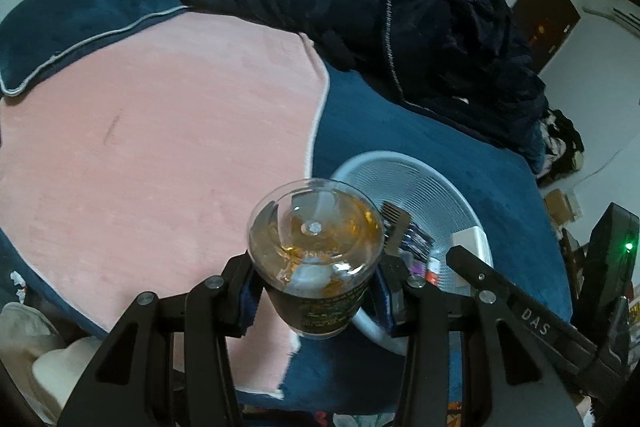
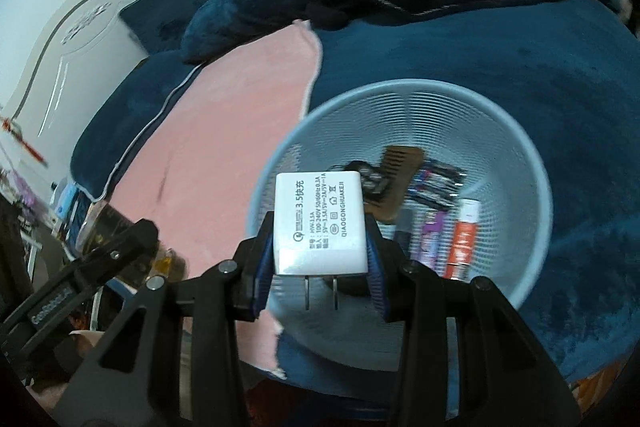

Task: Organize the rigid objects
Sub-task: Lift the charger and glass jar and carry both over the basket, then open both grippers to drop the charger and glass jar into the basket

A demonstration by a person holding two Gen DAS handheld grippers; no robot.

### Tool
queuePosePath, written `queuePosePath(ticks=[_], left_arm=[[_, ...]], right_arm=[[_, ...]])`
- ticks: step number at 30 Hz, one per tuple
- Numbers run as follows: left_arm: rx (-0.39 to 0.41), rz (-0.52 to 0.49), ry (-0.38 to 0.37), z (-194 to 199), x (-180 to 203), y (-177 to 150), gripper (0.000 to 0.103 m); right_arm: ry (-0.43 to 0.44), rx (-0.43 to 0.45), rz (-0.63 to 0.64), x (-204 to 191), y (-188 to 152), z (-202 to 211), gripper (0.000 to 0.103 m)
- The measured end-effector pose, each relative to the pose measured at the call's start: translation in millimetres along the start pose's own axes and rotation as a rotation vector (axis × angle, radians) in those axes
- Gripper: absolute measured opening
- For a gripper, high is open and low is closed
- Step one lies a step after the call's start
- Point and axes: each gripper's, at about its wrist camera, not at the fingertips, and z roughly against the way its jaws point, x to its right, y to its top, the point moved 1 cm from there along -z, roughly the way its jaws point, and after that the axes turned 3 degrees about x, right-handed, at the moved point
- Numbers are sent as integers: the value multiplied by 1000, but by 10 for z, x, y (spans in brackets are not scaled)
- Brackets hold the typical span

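both jaws clamped on cargo. left gripper [image 1: 316, 301]: blue pads pressed on either side of a clear glass jar [image 1: 316, 259], dark label low on its wall, amber content inside with pale lumps; jar upright between my fingers, mouth toward the camera. right gripper [image 2: 320, 263]: pads squeezing a white charger plug [image 2: 320, 223] by its two flat sides, printed face up, its two metal prongs pointing back toward my wrist.

nearest surface under the left jaws: pink blanket [image 1: 160, 147], flat, bare across a wide stretch, its pale hem running along the blue bedspread [image 1: 460, 155].

white mesh basket [image 2: 516, 131] sits on the bedspread just right of that hem. seen from the right wrist, the plug hangs over the basket's near-left rim; seen from the left wrist, the jar overlaps the basket's left rim, and whether it touches i cannot tell. basket floor holds a brown comb [image 2: 396, 183], a dark small object beside it (too blurred to name), purple packets [image 2: 436, 183], and an orange-and-white tube [image 2: 464, 235]. right and far inner wall of the basket open.

beyond the basket: open bedspread, then a dark heap of bedding [image 1: 440, 27] and blue pillows [image 1: 72, 23] along the far edge.
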Motion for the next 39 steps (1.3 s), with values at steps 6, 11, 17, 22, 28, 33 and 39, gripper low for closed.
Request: queuePosePath(ticks=[6,11,17,22,28,33,39], left_arm=[[-27,-60,-65,-161,308,-85,47],[-21,-95,-148,-269,523,-115,47],[-109,-109,-135,-575,598,-198,47],[-164,-140,-138,-670,670,-282,47],[-190,-168,-138,-711,712,-328,47],[-197,-171,-134,-718,710,-344,47],[-205,-165,-152,-727,697,-331,47]], right_arm=[[-48,22,-45,292,58,93,41],[-74,20,-60,444,88,87,41],[-92,9,-69,538,94,65,41],[-92,0,-81,606,102,54,41],[-94,-8,-77,606,98,17,41],[-93,-17,-79,611,79,-11,41],[-85,-17,-78,604,90,-3,41]])
